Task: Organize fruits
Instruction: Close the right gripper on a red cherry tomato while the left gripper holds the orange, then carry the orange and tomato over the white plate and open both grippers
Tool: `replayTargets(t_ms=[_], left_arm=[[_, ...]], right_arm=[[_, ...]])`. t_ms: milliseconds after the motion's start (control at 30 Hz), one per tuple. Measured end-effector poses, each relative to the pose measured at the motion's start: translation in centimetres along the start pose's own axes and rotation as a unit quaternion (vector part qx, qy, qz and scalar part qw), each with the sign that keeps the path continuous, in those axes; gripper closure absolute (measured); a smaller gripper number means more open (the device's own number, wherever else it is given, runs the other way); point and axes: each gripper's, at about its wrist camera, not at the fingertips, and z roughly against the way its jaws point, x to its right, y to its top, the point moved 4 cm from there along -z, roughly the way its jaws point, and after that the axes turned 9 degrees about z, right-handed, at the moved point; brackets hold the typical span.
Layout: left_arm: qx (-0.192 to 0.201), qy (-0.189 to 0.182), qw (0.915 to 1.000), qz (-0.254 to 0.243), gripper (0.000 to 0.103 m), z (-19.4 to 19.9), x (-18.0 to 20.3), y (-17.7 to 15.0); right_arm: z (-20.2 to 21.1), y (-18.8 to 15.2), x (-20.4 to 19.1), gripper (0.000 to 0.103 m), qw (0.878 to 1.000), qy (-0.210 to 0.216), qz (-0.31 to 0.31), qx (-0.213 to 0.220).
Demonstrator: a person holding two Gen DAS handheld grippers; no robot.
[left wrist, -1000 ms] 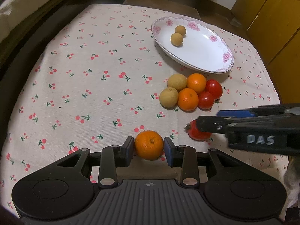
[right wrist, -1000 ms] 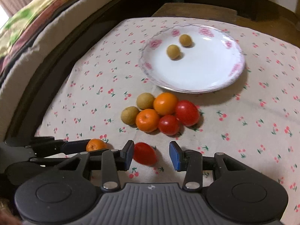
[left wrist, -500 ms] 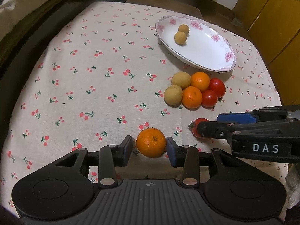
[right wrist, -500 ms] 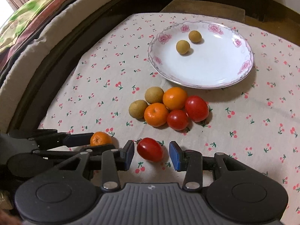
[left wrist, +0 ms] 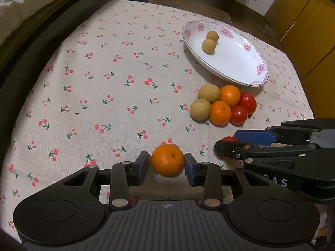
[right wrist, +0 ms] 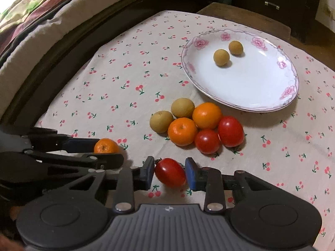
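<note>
1. Left tongs [left wrist: 167,163] sit low at the near edge of the bench [left wrist: 104,83], pads on either side of a mandarin [left wrist: 167,160]. They have just been closing, and the pads now look pressed to its sides, pinching it, with the fruit down on the cherry-print cloth.
2. Right tongs [right wrist: 170,172] are right beside them, to the right, straddling a red tomato [right wrist: 170,172]. These jaws have just been closing too; the right pad touches the tomato's skin and the left pad sits at its stem end, so it reads as a pinch.
3. From the left wrist view, only a sliver of that tomato peeks out behind the right tongs' dark fingers.
4. Just beyond both tongs, a tight cluster on the cloth: two tan round fruits [right wrist: 171,115] on the left, two mandarins [right wrist: 194,123] in the middle, two tomatoes [right wrist: 219,138] on the right, all touching.
5. Farther back and right, the white floral plate [right wrist: 251,87] holds two small brown fruits [right wrist: 228,52] close together near its far rim.
6. A bed with bedding [right wrist: 41,10] runs along the left, past the bench's edge.
</note>
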Motion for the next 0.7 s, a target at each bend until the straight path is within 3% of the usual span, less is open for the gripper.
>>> replayTargets(t_ms=[267, 700], left_arm=[[0.003, 0.008, 0.9999, -0.009, 0.058, -0.1, 0.3, -0.1], [0.008, 0.009, 0.9998, -0.014, 0.061, -0.2, 0.4, 0.0]], right_arm=[[0.6, -0.8, -0.3, 0.071, 1.000, -0.022, 0.005, -0.002], [3.0, -1.8, 1.7, 0.071, 0.998, -0.037, -0.044, 0.014]])
